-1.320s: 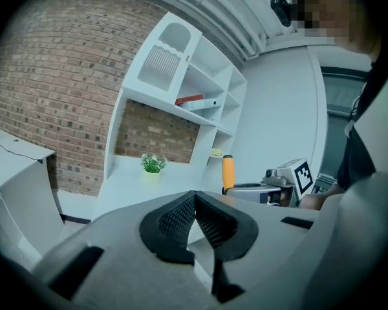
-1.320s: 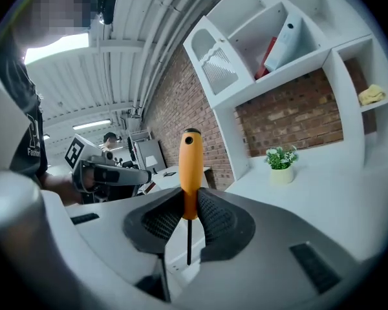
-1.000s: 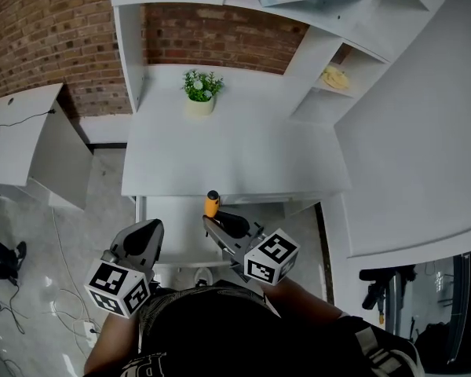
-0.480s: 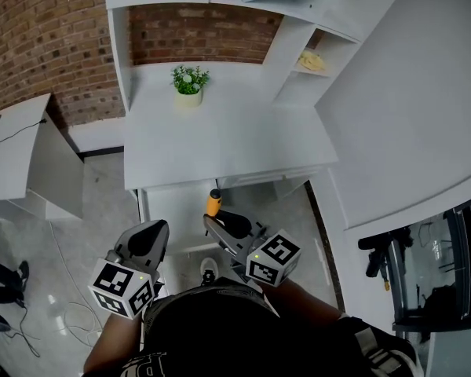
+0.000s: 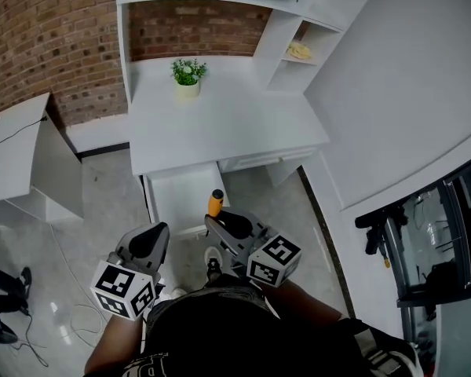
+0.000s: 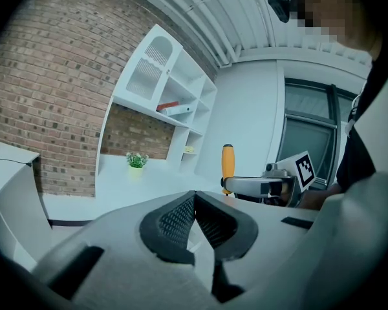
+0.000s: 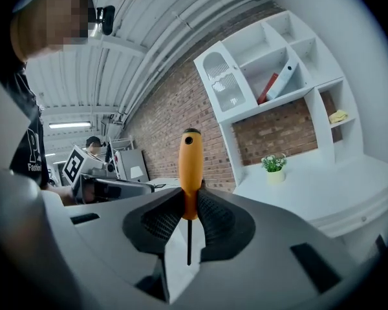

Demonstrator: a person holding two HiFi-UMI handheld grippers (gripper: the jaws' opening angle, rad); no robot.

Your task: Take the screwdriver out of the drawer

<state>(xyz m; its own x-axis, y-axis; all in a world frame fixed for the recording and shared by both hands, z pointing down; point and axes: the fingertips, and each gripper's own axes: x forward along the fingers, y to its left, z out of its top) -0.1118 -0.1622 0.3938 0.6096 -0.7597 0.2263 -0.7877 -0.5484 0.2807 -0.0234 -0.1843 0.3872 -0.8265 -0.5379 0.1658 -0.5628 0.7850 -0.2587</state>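
Your right gripper point(image 7: 189, 215) is pinching the screwdriver point(image 7: 189, 166) by the lower end of its handle. The handle stands out past the jaw tips and the thin shaft runs back between the jaws. From the head view, the right gripper point(image 5: 220, 225) holds the screwdriver point(image 5: 214, 203) over the front edge of the open drawer point(image 5: 177, 199), lifted out of it rather than lying in it.

So I would judge the main step done: the tool is out. What remains is to carry it clear and set it down, most likely on the desk point(image 5: 220, 124), with the grip firm and the handle upright so the shaft does not swing.

Your left gripper point(image 6: 194, 212) has its jaws pressed together on nothing. It hangs beside the drawer front in the head view point(image 5: 151, 238) and is free to push the drawer shut if you want that.

The handle is smooth orange plastic, round in section, with a dark cap at its end. The shaft is slim, dark metal. Both sets of jaw pads are black with a fine grid texture that should grip the plastic well, and the gripper shells are matte white. The drawer is a plain white tray, and it looks bare inside, though the view is too small to be sure.
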